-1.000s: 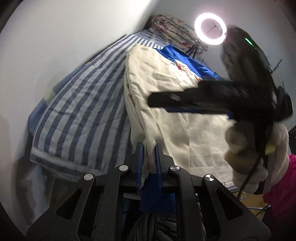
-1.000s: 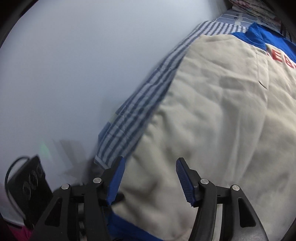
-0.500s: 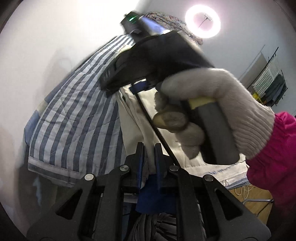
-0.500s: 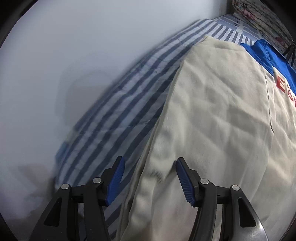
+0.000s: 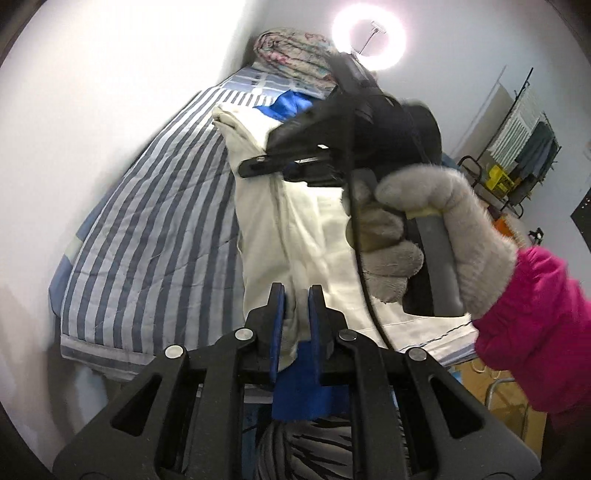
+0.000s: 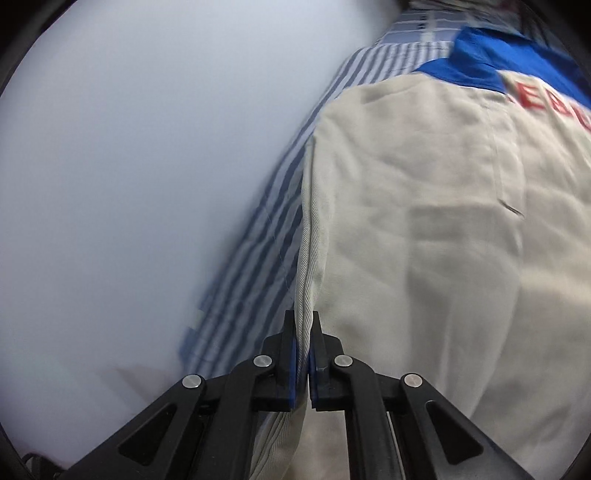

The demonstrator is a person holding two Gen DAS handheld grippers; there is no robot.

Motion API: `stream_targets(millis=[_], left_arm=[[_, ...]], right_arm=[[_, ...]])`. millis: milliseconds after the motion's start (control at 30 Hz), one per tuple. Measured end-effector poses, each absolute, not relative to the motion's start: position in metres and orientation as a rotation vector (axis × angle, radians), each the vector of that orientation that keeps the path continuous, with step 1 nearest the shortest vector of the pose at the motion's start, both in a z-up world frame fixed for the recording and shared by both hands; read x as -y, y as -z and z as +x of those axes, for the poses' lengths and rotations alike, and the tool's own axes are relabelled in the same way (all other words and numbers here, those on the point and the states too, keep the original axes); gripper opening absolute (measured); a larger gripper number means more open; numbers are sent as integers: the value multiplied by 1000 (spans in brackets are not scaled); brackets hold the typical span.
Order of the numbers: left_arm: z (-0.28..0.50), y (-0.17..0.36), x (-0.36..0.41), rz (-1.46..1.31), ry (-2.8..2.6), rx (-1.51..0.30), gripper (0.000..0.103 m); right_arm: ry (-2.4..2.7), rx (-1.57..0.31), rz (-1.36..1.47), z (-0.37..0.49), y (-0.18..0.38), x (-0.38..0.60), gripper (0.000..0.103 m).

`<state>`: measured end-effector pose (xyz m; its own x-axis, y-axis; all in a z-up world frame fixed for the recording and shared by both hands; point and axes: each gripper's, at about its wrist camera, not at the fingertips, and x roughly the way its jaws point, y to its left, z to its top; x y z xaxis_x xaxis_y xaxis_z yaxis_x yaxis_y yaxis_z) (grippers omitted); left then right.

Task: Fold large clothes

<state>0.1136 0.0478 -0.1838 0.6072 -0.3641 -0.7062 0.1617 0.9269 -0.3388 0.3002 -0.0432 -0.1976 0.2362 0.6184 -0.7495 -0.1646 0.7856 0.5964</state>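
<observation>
- Along the left runs a plain white wall [image 5: 110,110], and the bed lies right against it, covered by a blue-and-white striped quilt [image 5: 155,229]
- On the quilt lies the large cream garment [image 5: 306,236], a jacket-like piece with a blue collar part [image 5: 286,105] at its far end; in the right wrist view red letters [image 6: 546,107] show just below that blue, cut off by the frame edge so I can't read the word
- The left gripper [image 5: 295,314] sits at the near end of the garment, its blue-padded fingers [image 5: 277,325] pinched tight on a fold of cream cloth, with a blue piece of the garment hanging under them
- The right gripper [image 6: 303,350] is clamped on the garment's left edge, the one beside the stripes; its fingers have just been closing and now squeeze the ribbed cream seam [image 6: 304,288] between the pads
- Seen from the left wrist camera, that right gripper is held over the middle of the garment by a hand in a grey knit glove [image 5: 424,229] with a bright pink sleeve [image 5: 532,332]; a black cable [image 5: 364,280] hangs from it
- At the head of the bed a rolled floral blanket [image 5: 295,55] is piled up, and just right of it a ring light [image 5: 368,35] glows
- Far right, a clothes rack [image 5: 528,122] stands against the back wall
</observation>
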Motion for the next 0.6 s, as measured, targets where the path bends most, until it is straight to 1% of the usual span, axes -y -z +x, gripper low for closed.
stream_targets(millis=[133, 367, 467, 600], left_arm=[[103, 170, -47, -237, 326, -844, 10], [101, 173, -48, -226, 299, -868, 10], [101, 179, -46, -245, 298, -888, 10], [106, 192, -38, -235, 302, -913, 10]], right_arm=[[-566, -1113, 653, 283, 197, 103, 2], [-431, -996, 1001, 226, 237, 193, 2], [-354, -989, 1036, 205, 251, 222, 2], [-265, -1025, 1022, 192, 262, 238, 2]])
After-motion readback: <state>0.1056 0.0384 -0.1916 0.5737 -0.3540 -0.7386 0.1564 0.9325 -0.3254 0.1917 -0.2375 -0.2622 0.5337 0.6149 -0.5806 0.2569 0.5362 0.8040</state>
